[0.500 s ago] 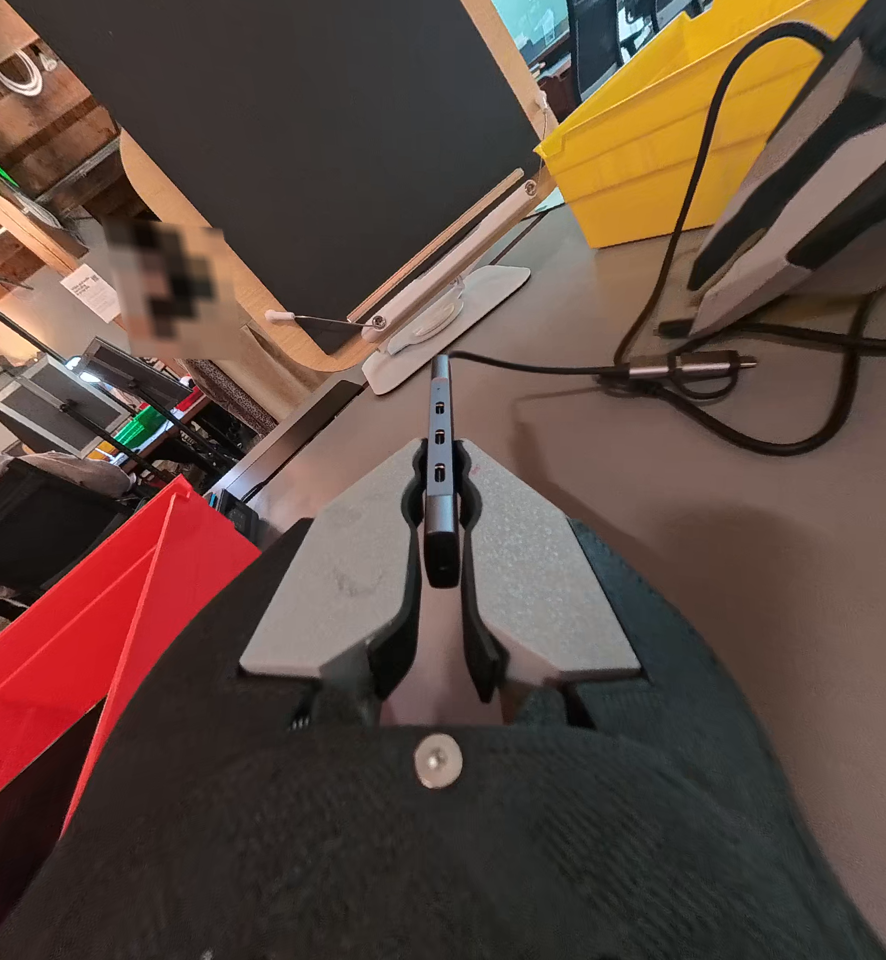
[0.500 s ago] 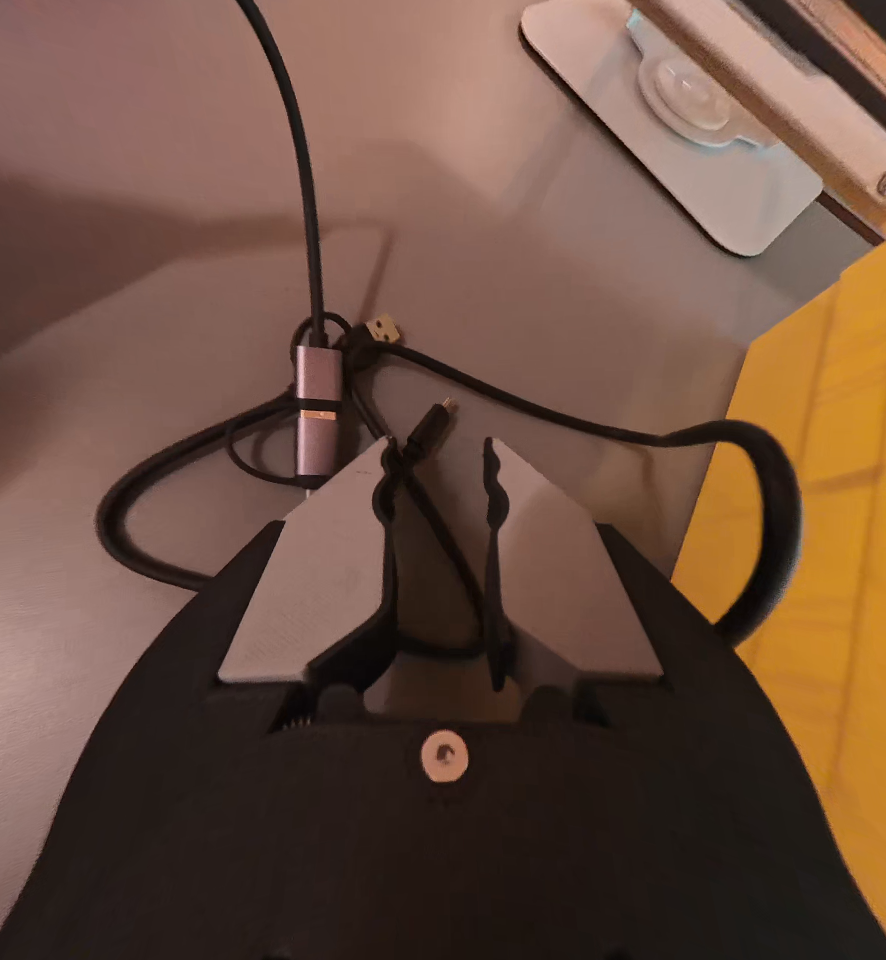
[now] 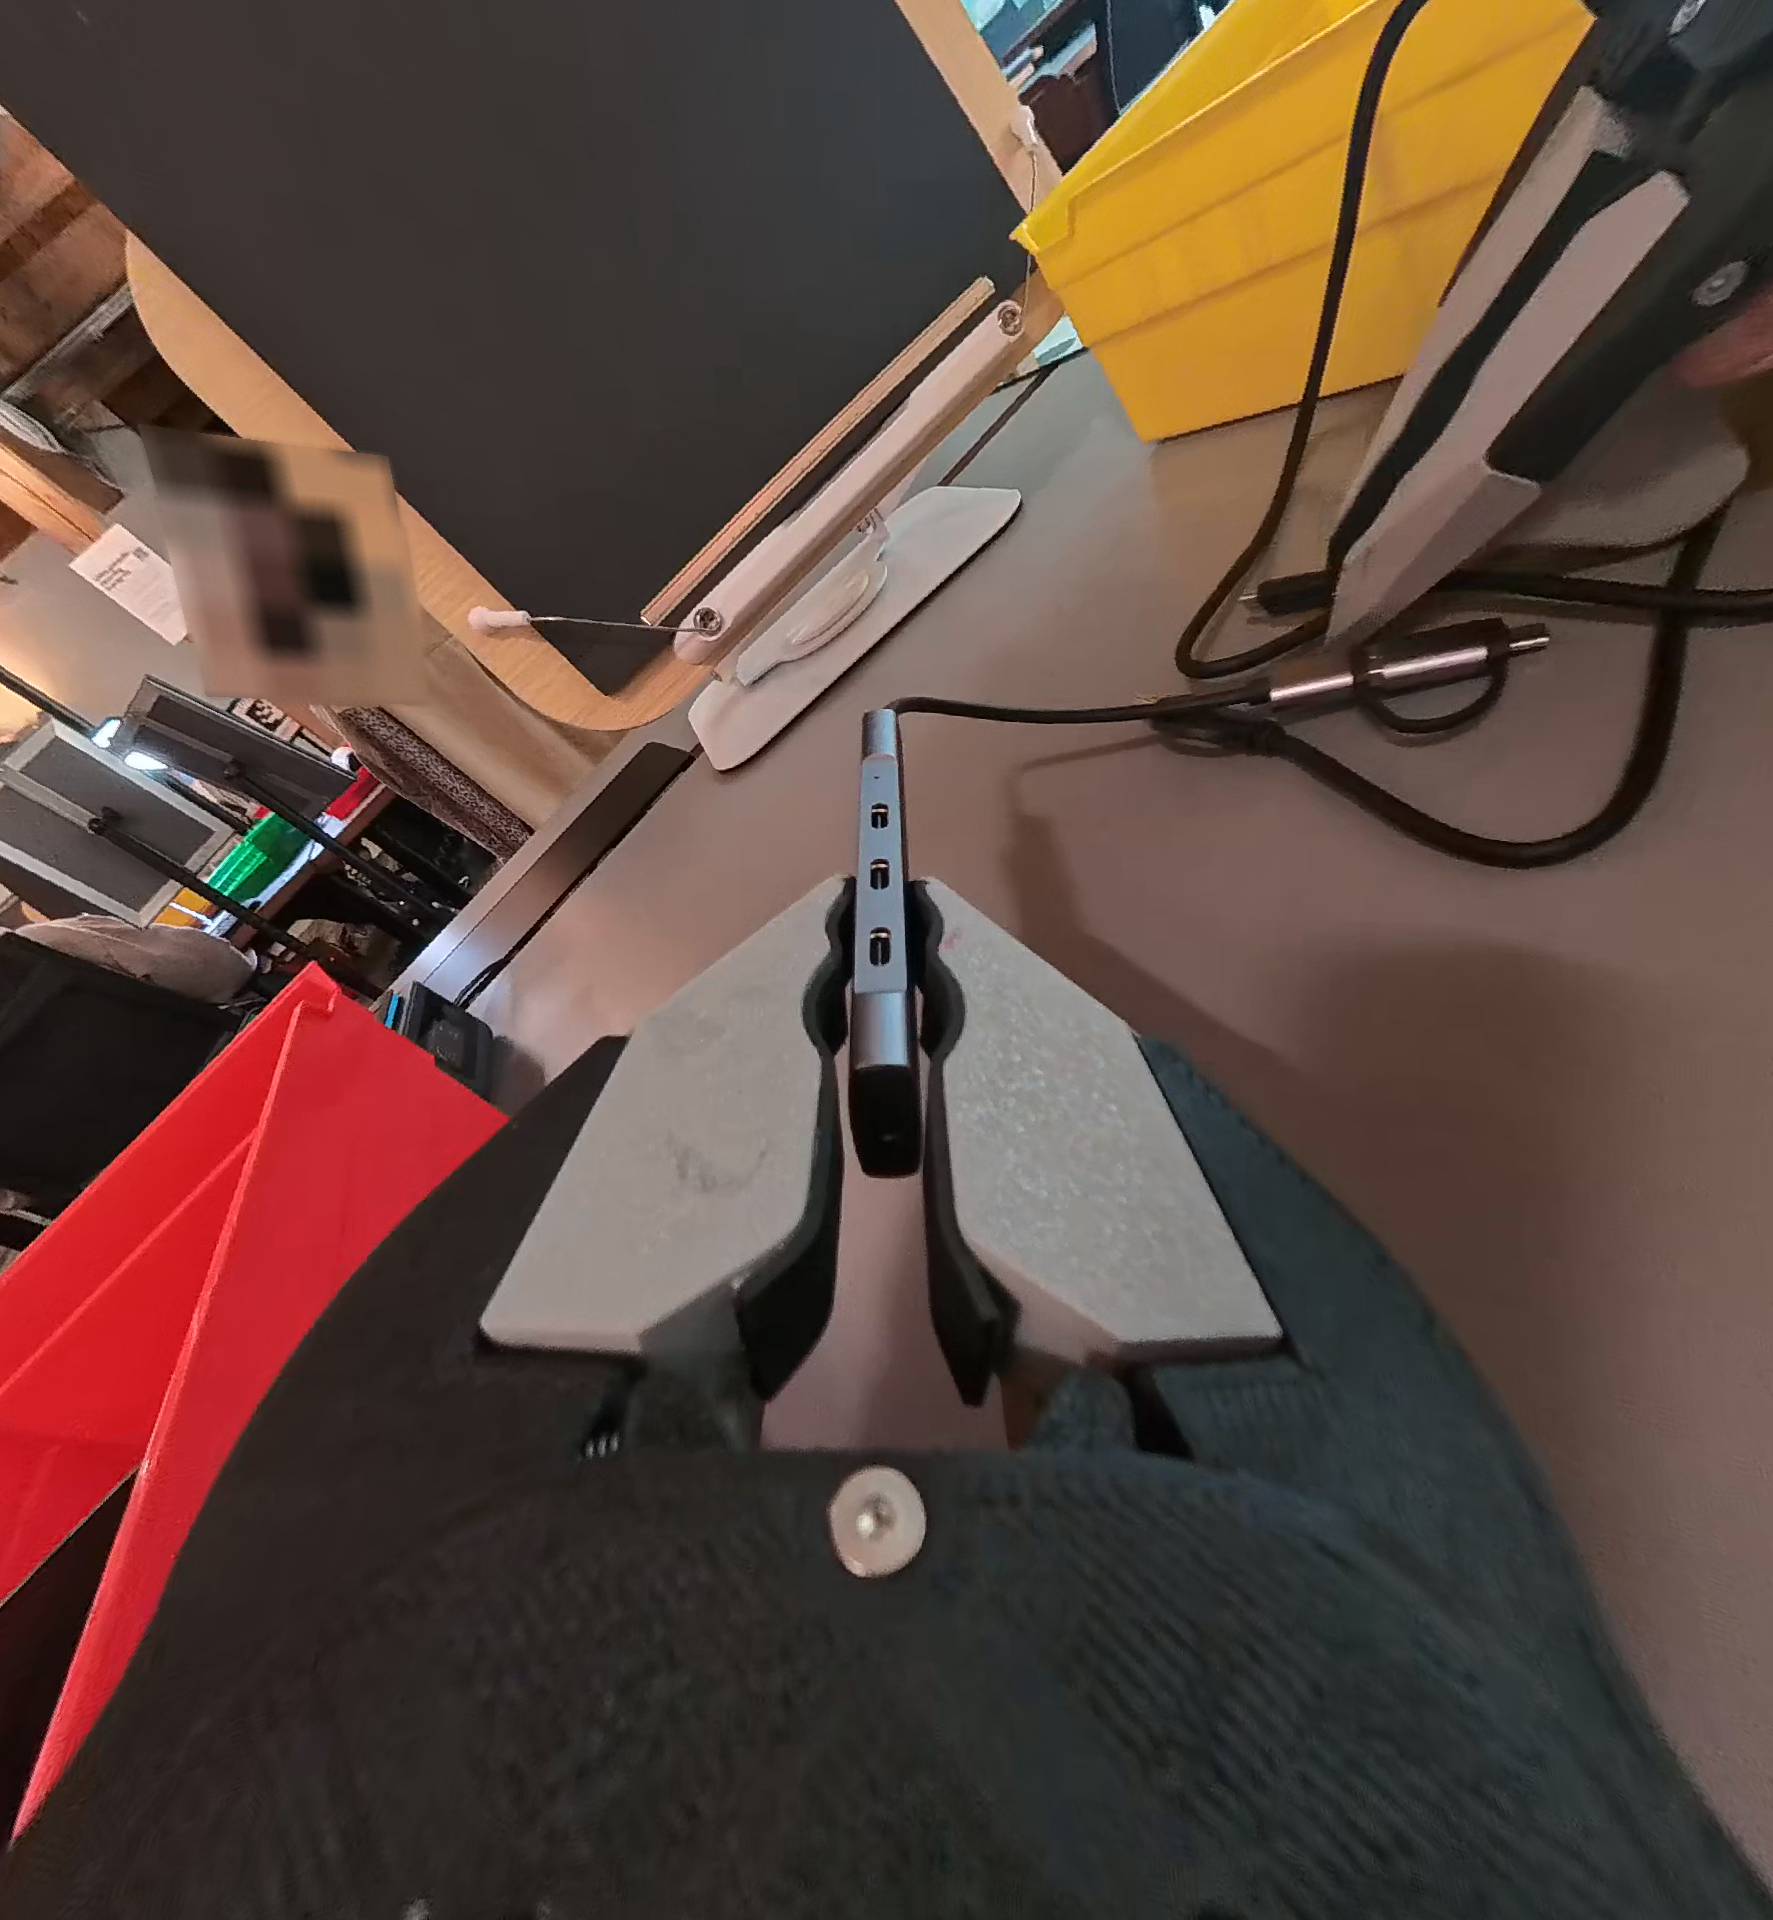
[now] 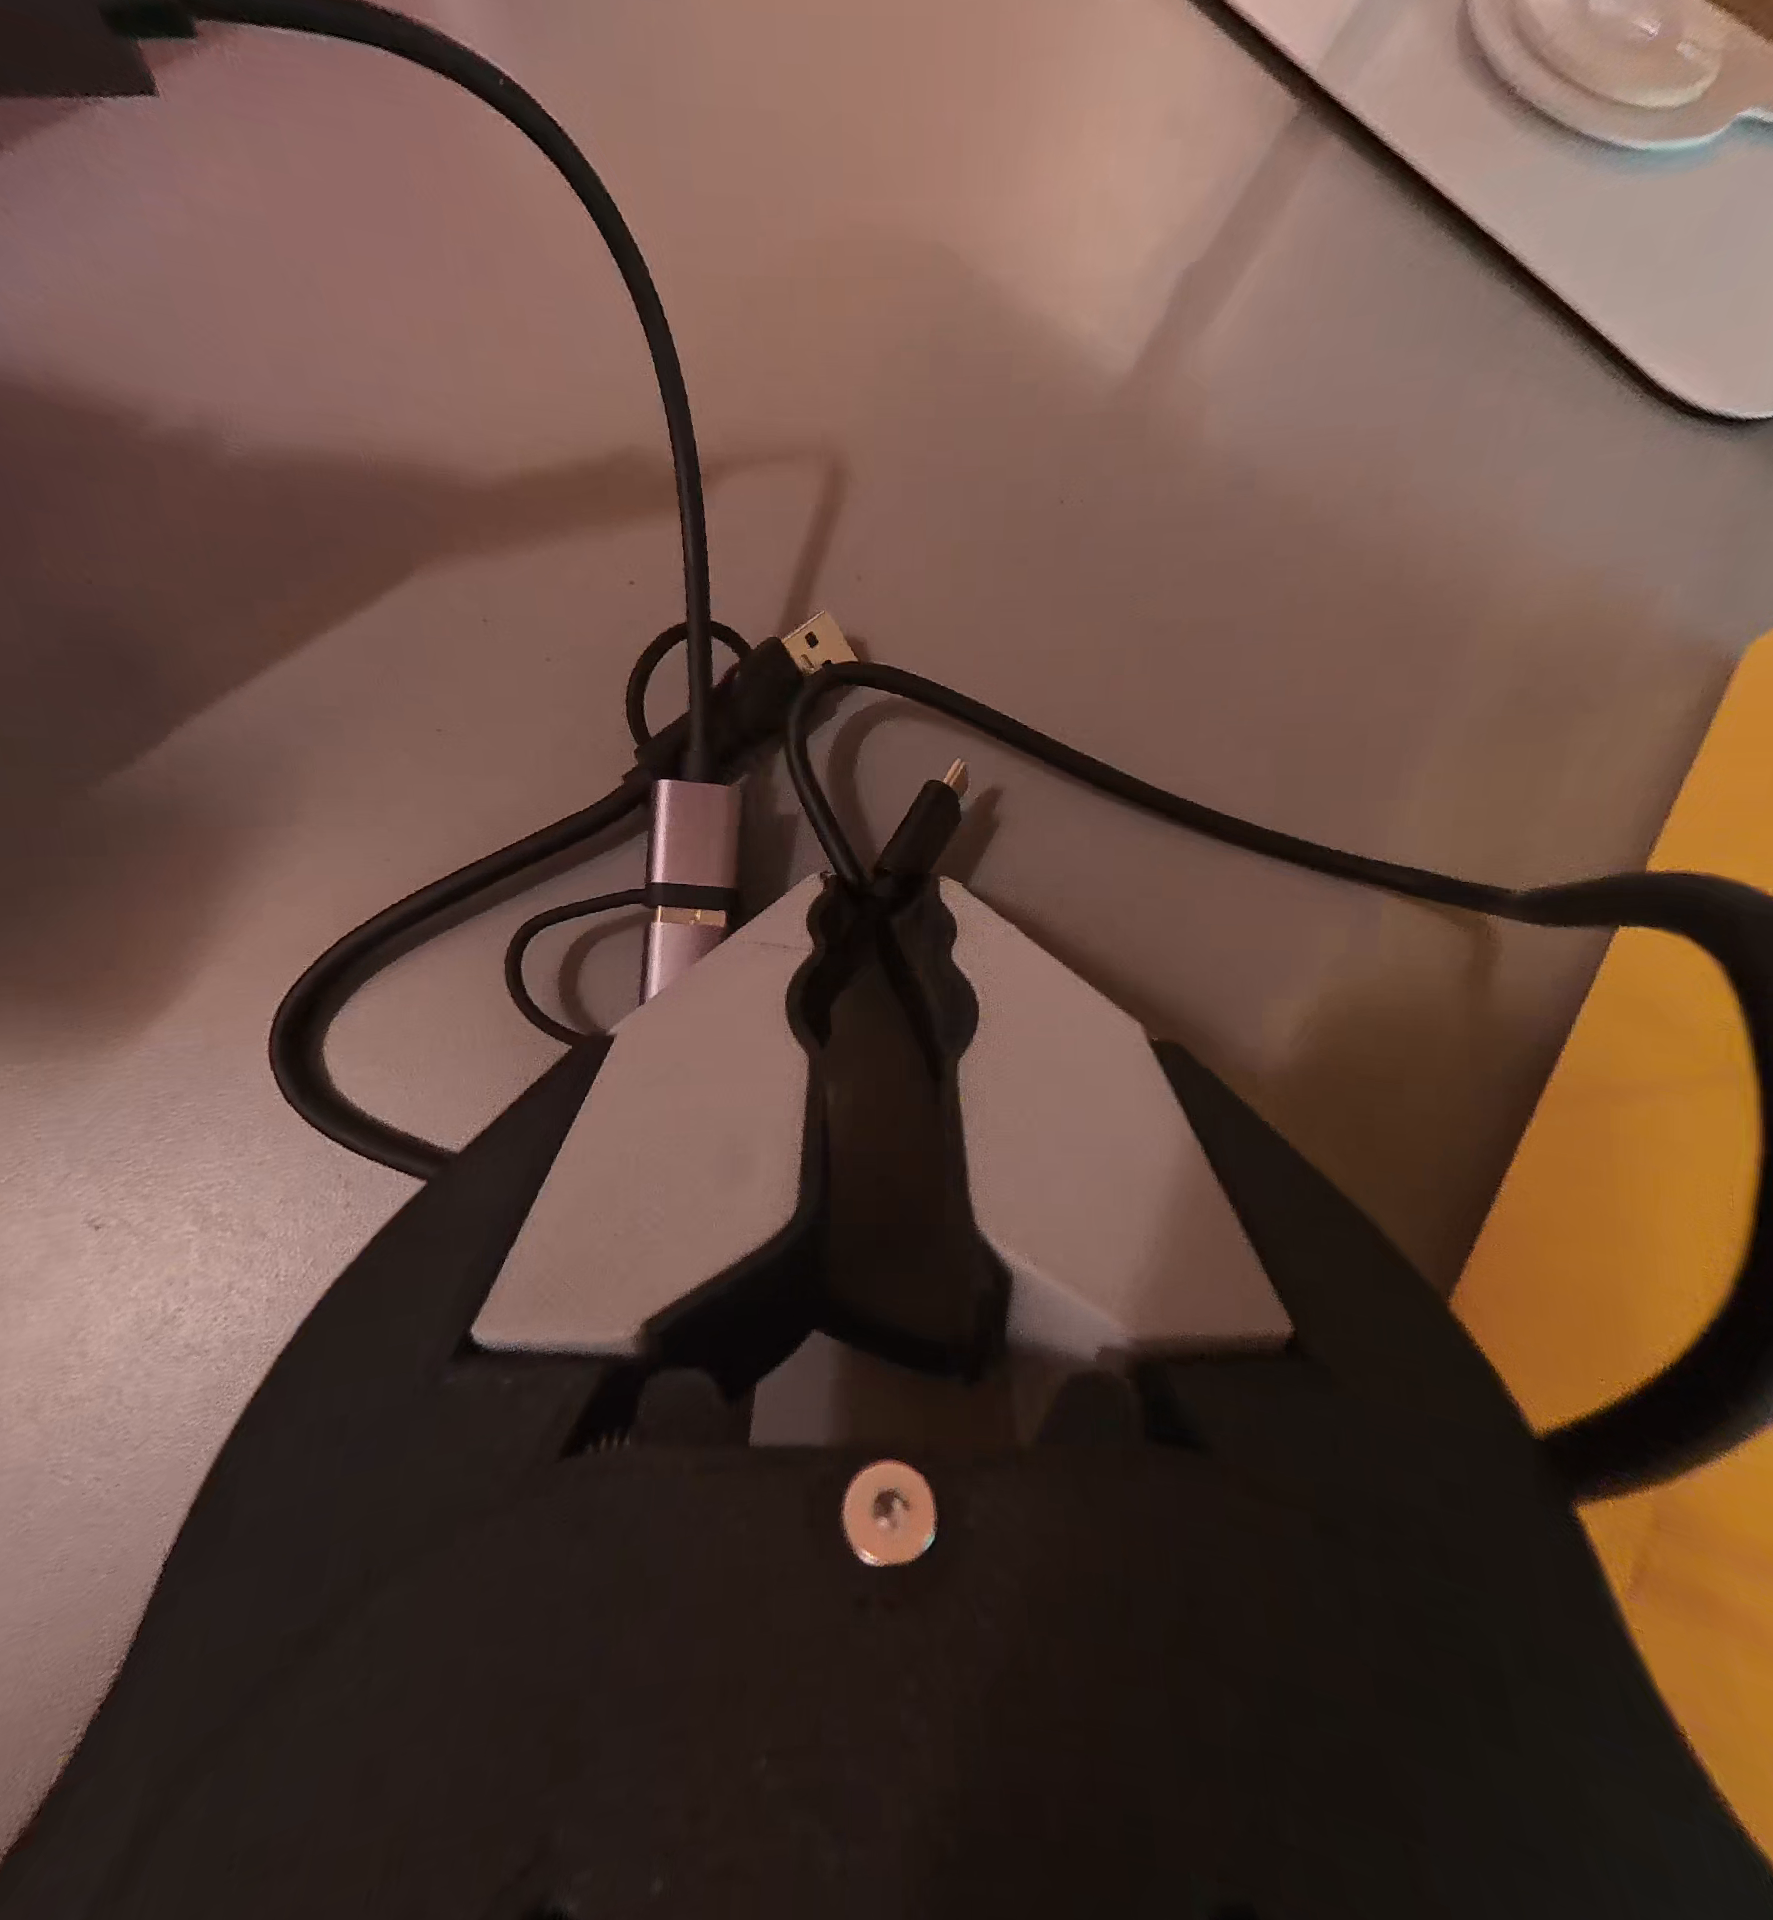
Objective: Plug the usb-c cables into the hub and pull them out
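Counter (image 3: 1277,1091) holds a heap of black cables on my right. My left gripper (image 3: 884,914) squeezes the grey hub (image 3: 882,935) on its edge, long way pointing ahead, ports up. My right gripper (image 4: 882,894), nearer the heap, pinches a thin cable just behind its USB-C plug (image 4: 926,826), which points forward and must swing left to the hub.

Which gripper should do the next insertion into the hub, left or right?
Right. The right gripper is shut on the usb-c cable, its plug pointing forward and free. The left gripper is shut on the hub, ports facing up and empty, so it's better off bracing.
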